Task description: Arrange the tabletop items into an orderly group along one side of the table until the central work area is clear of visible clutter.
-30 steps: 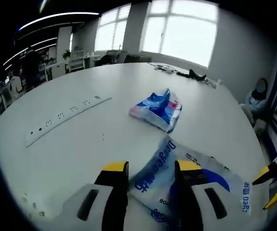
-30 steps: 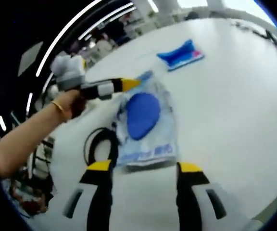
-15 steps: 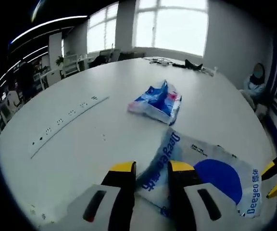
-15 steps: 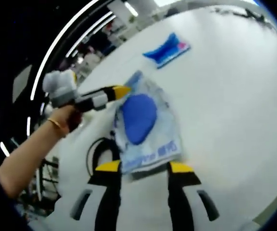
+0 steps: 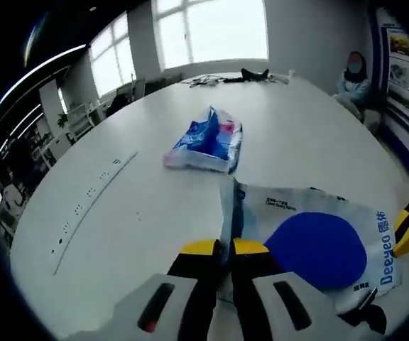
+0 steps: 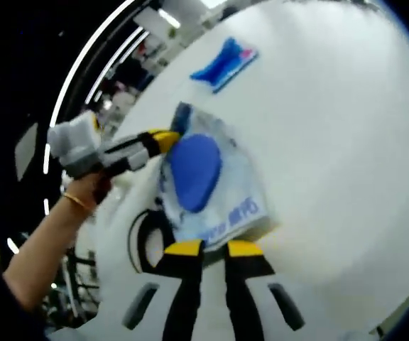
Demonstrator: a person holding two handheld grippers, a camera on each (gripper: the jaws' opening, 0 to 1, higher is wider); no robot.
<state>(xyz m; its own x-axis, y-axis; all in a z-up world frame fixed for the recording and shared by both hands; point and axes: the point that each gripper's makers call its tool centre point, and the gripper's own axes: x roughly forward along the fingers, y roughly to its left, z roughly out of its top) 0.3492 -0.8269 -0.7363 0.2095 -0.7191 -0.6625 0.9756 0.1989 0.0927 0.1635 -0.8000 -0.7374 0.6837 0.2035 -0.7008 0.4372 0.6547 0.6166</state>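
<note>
1. While the big bag (image 5: 318, 245) lies flat near the desk's (image 5: 133, 213) edge, a smaller blue pack (image 5: 204, 142) sits well apart from it toward the middle, with cables (image 5: 226, 77) far off at the opposite rim.
2. A black loop (image 6: 142, 238) lies on the desk just beside the big bag (image 6: 208, 181), near the right tongs (image 6: 211, 247).
3. A row of sockets (image 5: 91, 202) runs flush in the desk surface left of both bags.
4. A person (image 5: 353, 74) sits past the far edge.
5. Open white surface spreads around the smaller pack (image 6: 224, 62) on every side.
6. The left tongs (image 5: 217, 247) are pressed together, pinching the big bag's near corner.
7. The right tongs pinch the bag's opposite edge, jaws nearly touching.
8. The left tongs (image 6: 167, 136) grip the far corner, held by a hand (image 6: 84, 192).
9. The big bag is crinkled glossy plastic, pale with a blue disc; the smaller pack is puffy and creased.
</note>
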